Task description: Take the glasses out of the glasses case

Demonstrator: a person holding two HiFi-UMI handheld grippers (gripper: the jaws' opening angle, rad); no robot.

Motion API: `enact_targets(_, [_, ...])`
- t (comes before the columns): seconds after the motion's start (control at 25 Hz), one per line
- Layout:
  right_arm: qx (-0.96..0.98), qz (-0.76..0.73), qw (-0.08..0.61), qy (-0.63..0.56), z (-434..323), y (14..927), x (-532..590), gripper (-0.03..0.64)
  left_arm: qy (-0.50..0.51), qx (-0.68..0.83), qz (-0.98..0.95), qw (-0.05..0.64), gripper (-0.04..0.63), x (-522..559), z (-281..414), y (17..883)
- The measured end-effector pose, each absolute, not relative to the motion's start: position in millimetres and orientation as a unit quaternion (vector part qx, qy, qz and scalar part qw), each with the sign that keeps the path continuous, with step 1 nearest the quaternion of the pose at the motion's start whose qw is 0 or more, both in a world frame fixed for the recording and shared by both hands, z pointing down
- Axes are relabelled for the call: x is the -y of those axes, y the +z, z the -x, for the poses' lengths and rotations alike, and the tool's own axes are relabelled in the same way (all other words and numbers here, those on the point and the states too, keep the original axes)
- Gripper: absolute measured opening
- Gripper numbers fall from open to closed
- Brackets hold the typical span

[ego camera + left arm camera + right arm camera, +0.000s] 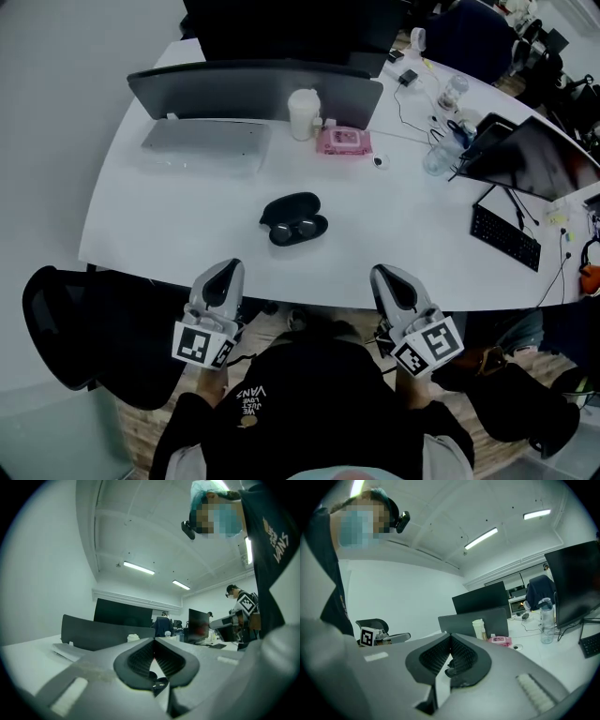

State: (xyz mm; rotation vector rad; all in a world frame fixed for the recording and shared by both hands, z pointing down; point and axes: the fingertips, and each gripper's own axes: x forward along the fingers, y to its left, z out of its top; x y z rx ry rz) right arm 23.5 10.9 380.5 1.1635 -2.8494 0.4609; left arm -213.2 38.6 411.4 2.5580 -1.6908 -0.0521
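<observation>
Grey plastic comes first. Our left gripper (228,270) and right gripper (382,274) hang over the near edge of the white table (169,220), each with its tips pressed together and nothing between them. From where we sit, the black glasses case (293,217) lies at twelve o'clock, near the middle of the table and well apart from both grippers. It looks to be open, with the glasses (296,231) resting in its nearer half.

We see three risks. Tongs that arrive closed will only shove the case. It looks light and the tabletop smooth, so a push from six o'clock could send it skidding toward twelve. A pinch on a lens instead of the frame could smear it or twist an arm of the glasses.

Room is generous. Bare table surrounds the case on every side, and the table's near edge sits just under our tips. Past the case at twelve o'clock stand a white cup (304,113) and a pink pack (344,141). A closed laptop (206,145) lies at eleven, and a keyboard (504,236) at three, well away.
</observation>
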Motion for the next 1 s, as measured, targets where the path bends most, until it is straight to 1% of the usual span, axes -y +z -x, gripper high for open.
enact_targets(0.36, [0.911, -0.383, 0.015, 0.155, -22, 385, -8, -0.002, -0.014, 0.528, -0.848, 0.04, 0.002, -28, 208, 420])
enact_targets(0.6, [0.911, -0.381, 0.008, 0.159, -27, 387, 2, -0.001, 0.013, 0.521, -0.853, 0.024, 0.002, -12, 208, 423])
enact_targets(1.0, [0.913, -0.372, 0.004, 0.168, -40, 388, 27, -0.001, 0.03, 0.519, -0.854, 0.01, 0.002, 21, 197, 420])
